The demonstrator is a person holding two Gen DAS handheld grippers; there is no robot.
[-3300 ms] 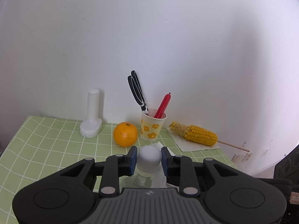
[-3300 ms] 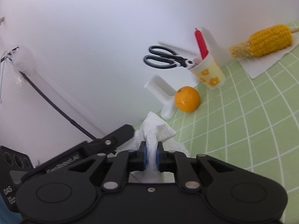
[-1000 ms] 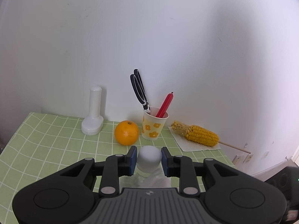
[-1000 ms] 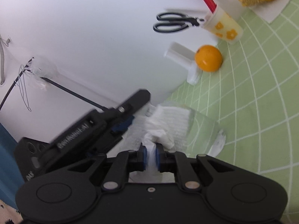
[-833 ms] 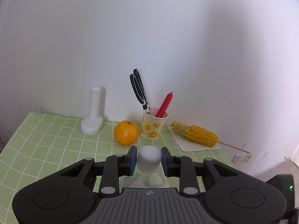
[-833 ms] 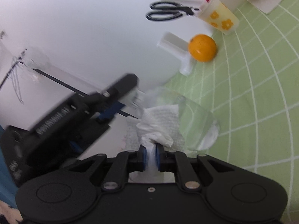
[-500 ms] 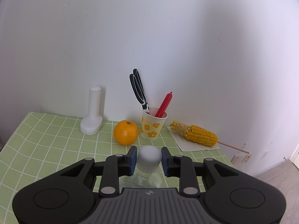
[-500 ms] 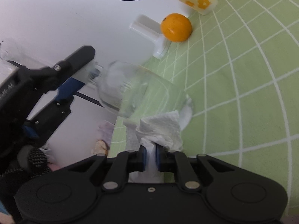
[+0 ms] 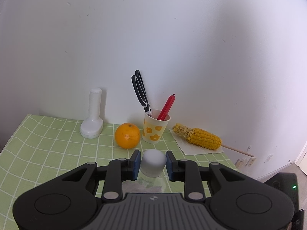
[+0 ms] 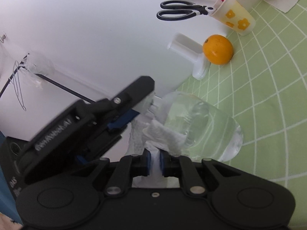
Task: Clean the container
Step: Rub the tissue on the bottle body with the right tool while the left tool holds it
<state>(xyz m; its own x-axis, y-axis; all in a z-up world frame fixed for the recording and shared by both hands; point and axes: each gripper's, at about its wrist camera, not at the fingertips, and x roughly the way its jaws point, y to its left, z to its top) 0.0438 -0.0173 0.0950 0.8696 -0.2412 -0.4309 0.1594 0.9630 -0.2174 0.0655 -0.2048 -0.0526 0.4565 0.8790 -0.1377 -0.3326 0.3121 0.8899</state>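
A clear container point(image 10: 203, 126) lies on its side above the green checked cloth. My left gripper point(image 9: 153, 163) is shut on its white cap point(image 9: 153, 162). The see-through body point(image 9: 151, 185) shows faintly below the fingers. In the right wrist view the left gripper point(image 10: 142, 105) comes in from the left and holds the neck end. My right gripper point(image 10: 154, 161) is shut on a crumpled white tissue point(image 10: 163, 134). The tissue is pressed against the container's shoulder near the neck. The cap is hidden in the right wrist view.
Along the white wall stand a white upright holder point(image 9: 93, 118), an orange point(image 9: 127, 135), a flowered paper cup point(image 9: 155, 128) with black scissors point(image 9: 141, 92) and a red stick point(image 9: 166, 107), and a corn cob point(image 9: 197, 138) on a paper napkin. A black cable point(image 10: 63, 87) runs along the wall at left.
The right gripper's view has swung and the tissue has slid along the container from its lower side towards the neck. The left gripper keeps the cap still.
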